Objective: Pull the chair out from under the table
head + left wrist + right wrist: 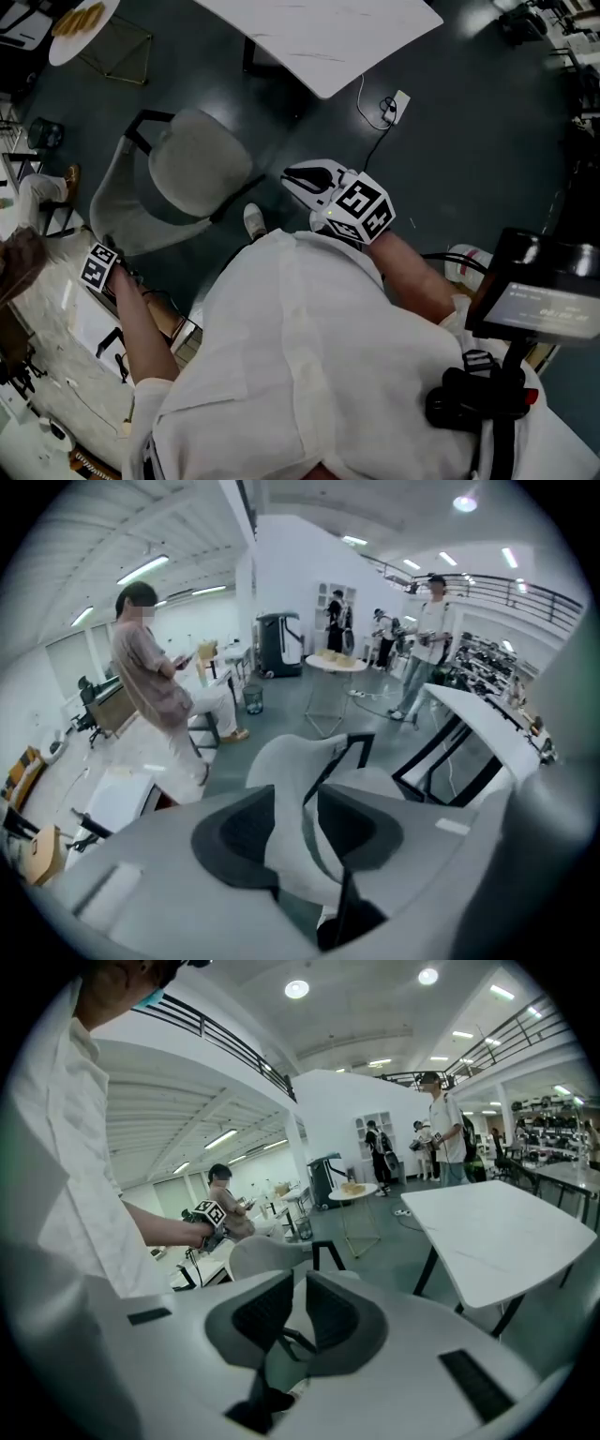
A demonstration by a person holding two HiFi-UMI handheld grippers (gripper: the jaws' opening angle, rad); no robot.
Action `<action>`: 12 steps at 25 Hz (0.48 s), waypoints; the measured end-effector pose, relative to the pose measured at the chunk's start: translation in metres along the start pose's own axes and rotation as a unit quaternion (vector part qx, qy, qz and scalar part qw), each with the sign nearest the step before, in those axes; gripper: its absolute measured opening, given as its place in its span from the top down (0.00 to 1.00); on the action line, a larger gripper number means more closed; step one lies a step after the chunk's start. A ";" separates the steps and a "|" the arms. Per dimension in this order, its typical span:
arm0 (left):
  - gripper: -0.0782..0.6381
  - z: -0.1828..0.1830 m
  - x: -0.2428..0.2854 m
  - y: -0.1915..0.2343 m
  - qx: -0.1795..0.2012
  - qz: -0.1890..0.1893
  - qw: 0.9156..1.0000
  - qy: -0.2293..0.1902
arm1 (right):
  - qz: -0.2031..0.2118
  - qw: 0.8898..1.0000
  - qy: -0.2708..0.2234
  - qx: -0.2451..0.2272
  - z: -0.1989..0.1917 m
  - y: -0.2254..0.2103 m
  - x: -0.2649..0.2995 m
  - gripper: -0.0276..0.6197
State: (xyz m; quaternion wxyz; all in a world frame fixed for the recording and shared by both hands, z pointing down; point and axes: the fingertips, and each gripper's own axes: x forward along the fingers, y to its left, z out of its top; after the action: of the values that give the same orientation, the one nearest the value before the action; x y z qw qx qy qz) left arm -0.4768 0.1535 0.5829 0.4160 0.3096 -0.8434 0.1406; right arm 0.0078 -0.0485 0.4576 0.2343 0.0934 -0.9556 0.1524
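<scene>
Peeking beside chair [187,173]: left gripper [98,267], jaws unseen in head view; table [319,37] cropped.

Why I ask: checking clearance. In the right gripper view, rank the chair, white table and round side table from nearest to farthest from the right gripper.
1. Chair, straight ahead, just beyond the right gripper.
2. White table, to the right.
3. Round side table, farther back, centre.
</scene>
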 end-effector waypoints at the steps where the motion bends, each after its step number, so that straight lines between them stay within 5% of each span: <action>1: 0.68 0.000 -0.013 -0.018 0.010 -0.018 1.000 -0.015 | 0.007 1.000 0.002 -0.004 -0.001 -0.001 -0.004 0.89; 9: 0.82 -0.048 -0.125 -0.162 0.037 -0.143 0.985 -0.085 | 0.086 0.995 0.014 -0.055 -0.009 -0.006 -0.029 0.90; 12: 0.88 -0.080 -0.167 -0.207 0.042 -0.202 0.974 -0.095 | 0.111 0.991 0.020 -0.070 -0.019 0.004 -0.038 0.90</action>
State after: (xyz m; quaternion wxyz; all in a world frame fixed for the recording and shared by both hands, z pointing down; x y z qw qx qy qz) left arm -0.2178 0.1019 0.4960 0.3406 0.5027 -0.7923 0.0594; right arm 0.0484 -0.0347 0.4544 0.2408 -0.0331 -0.9635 0.1121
